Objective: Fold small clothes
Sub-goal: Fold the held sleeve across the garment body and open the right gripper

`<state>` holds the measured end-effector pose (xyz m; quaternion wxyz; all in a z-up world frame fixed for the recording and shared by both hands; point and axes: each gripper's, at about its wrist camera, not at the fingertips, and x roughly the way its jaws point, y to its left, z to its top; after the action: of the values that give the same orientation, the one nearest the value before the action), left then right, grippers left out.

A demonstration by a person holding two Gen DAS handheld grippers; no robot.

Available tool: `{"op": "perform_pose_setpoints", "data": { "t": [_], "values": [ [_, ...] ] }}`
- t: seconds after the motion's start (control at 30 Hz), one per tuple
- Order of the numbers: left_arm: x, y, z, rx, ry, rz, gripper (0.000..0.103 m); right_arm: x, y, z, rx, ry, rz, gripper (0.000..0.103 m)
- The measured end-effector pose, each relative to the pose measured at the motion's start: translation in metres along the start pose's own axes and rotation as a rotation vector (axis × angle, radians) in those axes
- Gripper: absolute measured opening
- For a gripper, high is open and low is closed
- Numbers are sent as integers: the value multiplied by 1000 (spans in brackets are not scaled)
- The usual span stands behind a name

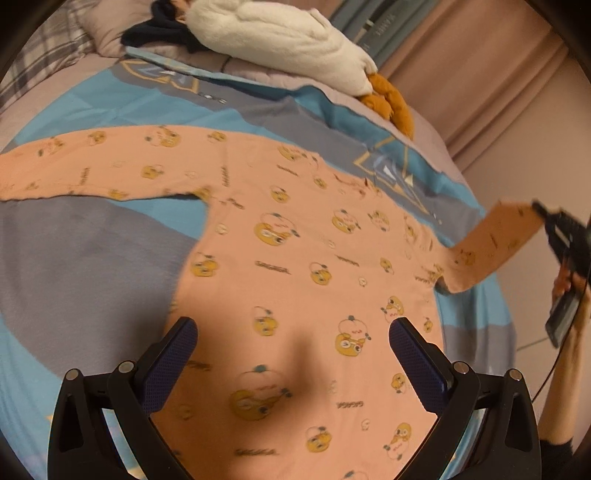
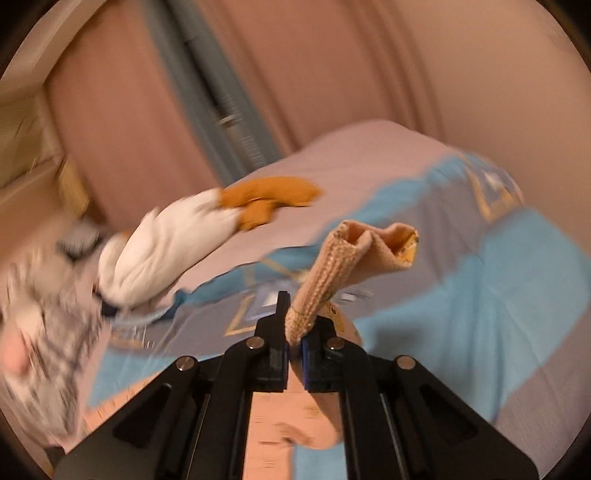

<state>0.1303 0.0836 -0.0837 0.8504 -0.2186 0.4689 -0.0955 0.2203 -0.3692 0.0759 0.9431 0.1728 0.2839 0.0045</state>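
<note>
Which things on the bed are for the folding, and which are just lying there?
For the folding:
- peach shirt, spread flat
- its sleeve cuff, pinched in the right hand-held gripper
- left hand-held gripper, open above the shirt

Just lying there:
- white plush toy
- dark garment
- plaid pillow
- blue-grey blanket

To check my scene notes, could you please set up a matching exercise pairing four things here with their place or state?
Things:
1. right gripper
2. left gripper
3. shirt's other sleeve
4. white plush toy

States:
A. stretched flat on the blue and grey bedcover
B. jaws wide apart above the peach shirt, nothing between them
C. lying at the far end of the bed
D. clamped on a sleeve cuff, lifted off the bed

Pairs: 1-D, 2-B, 3-A, 4-C
</note>
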Motion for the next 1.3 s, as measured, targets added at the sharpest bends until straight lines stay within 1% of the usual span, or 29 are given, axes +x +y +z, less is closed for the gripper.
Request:
{"op": "perform_pose_setpoints", "data": {
  "t": [0.03, 0.07, 0.13, 0.2, 0.27, 0.3, 0.4, 0.47, 0.5, 0.53, 0.57, 0.63, 0.67, 0.7, 0.77, 0.83, 0.87, 0.9, 0.93, 0.97, 1.0, 1.03, 1.07, 1.1, 1.13, 1.17, 1.2, 1.23, 1.3],
  "values": [
    [-5, 7, 0, -9, -10, -1, 103, 4, 25, 1, -52, 6, 6, 5],
    [-8, 12, 0, -18, -17, 0, 103, 10, 59, -1, -128, 14, 5, 5],
    [-14, 24, 1, -38, -31, 1, 103, 24, 110, -11, -268, 26, -18, 5],
    [-19, 39, 1, -61, -39, 11, 103, 51, 161, -30, -409, 60, -21, 5],
    [-22, 54, 1, -81, -44, 24, 103, 73, 199, -51, -508, 96, -13, 5],
    [-23, 59, 0, -89, -46, 31, 103, 89, 224, -73, -575, 123, -11, 5],
    [-24, 79, -1, -122, -47, 48, 103, 124, 268, -120, -690, 185, -3, 6],
    [-24, 86, 0, -136, -45, 56, 103, 153, 292, -167, -792, 240, -2, 6],
    [-23, 89, 0, -142, -44, 62, 103, 165, 301, -180, -821, 263, 3, 5],
    [-24, 93, 0, -146, -45, 65, 103, 177, 309, -203, -871, 299, 4, 5],
    [-24, 96, 0, -149, -45, 68, 103, 185, 319, -219, -911, 322, -2, 6],
    [-23, 100, 1, -158, -50, 75, 103, 196, 331, -254, -997, 376, -9, 19],
    [-23, 102, 2, -162, -52, 77, 103, 197, 334, -263, -1018, 395, 0, 34],
    [-23, 104, 2, -168, -53, 77, 103, 194, 336, -269, -1029, 401, 20, 52],
    [-22, 107, 4, -178, -54, 74, 103, 183, 337, -271, -1047, 376, 54, 68],
    [-21, 107, 5, -180, -57, 71, 103, 169, 330, -259, -1024, 363, 114, 69],
    [-22, 107, 5, -178, -59, 72, 103, 160, 323, -248, -985, 375, 169, 69],
    [-23, 106, 5, -175, -60, 74, 103, 156, 317, -243, -952, 383, 206, 69],
    [-23, 105, 5, -173, -61, 74, 103, 148, 303, -226, -874, 387, 271, 69],
    [-24, 105, 5, -171, -63, 75, 103, 145, 289, -216, -803, 379, 306, 67],
    [-23, 105, 6, -170, -64, 76, 103, 143, 267, -198, -713, 372, 317, 67],
    [-22, 105, 7, -170, -65, 77, 103, 145, 249, -186, -648, 371, 305, 65],
    [-22, 105, 8, -172, -67, 79, 103, 153, 222, -170, -558, 377, 268, 54],
    [-21, 106, 10, -177, -68, 80, 103, 164, 200, -161, -491, 392, 216, 39],
    [-20, 106, 11, -181, -68, 80, 103, 175, 179, -154, -427, 414, 164, 35],
    [-20, 107, 13, -188, -70, 78, 103, 186, 160, -149, -368, 431, 121, 32],
    [-20, 109, 13, -194, -71, 76, 103, 194, 144, -146, -322, 437, 91, 32],
    [-20, 111, 15, -203, -76, 73, 103, 203, 128, -144, -285, 429, 58, 32],
    [-21, 119, 18, -229, -86, 69, 103, 215, 107, -147, -239, 426, 25, 28]
  ]
}}
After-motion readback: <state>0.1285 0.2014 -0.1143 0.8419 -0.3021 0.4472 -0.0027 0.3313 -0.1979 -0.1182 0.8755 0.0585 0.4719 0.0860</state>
